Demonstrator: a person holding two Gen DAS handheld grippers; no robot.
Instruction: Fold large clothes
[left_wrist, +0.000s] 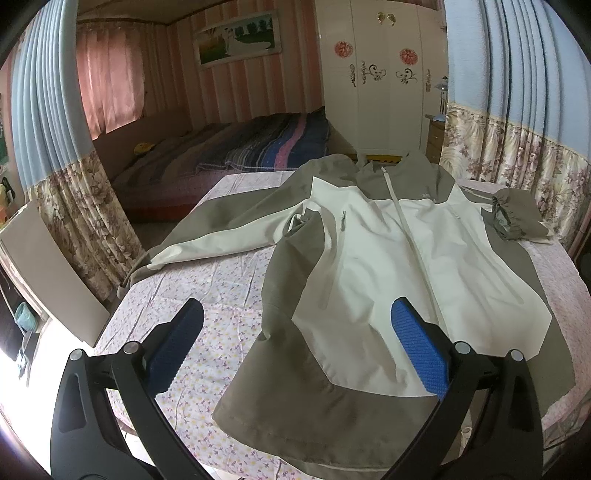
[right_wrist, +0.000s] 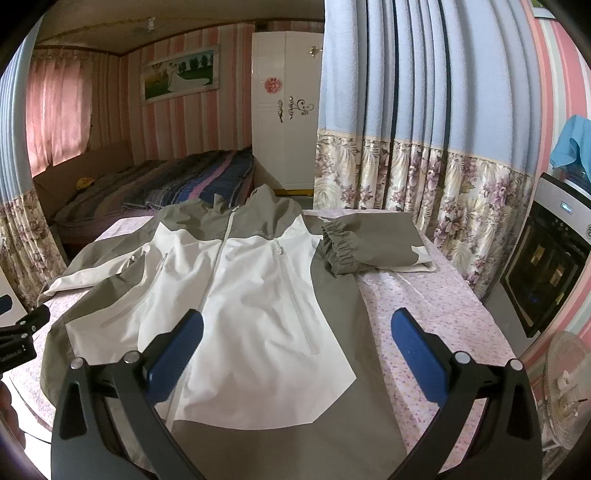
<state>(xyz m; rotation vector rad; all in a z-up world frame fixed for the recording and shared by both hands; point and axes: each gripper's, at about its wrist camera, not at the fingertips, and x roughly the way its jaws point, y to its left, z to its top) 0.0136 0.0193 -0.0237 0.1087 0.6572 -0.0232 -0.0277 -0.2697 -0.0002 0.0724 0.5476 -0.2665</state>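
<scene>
A white and olive-grey zip jacket (left_wrist: 388, 258) (right_wrist: 236, 295) lies front up on a table covered with a pink flowered cloth (left_wrist: 207, 280) (right_wrist: 424, 314). Its left sleeve (left_wrist: 207, 225) stretches out toward the table's left edge. Its right sleeve (right_wrist: 373, 240), with an elastic cuff, is bent back beside the jacket's body. My left gripper (left_wrist: 295, 325) hovers open over the jacket's lower left hem. My right gripper (right_wrist: 295, 328) hovers open over the lower right of the jacket. Neither holds anything.
A bed (left_wrist: 221, 155) with a striped blanket lies beyond the table, with a white wardrobe (left_wrist: 373, 74) next to it. Flowered blue curtains (right_wrist: 424, 166) hang close on the right. An oven (right_wrist: 546, 258) and a fan (right_wrist: 565, 387) stand at the right. A white board (left_wrist: 48, 269) leans at the left.
</scene>
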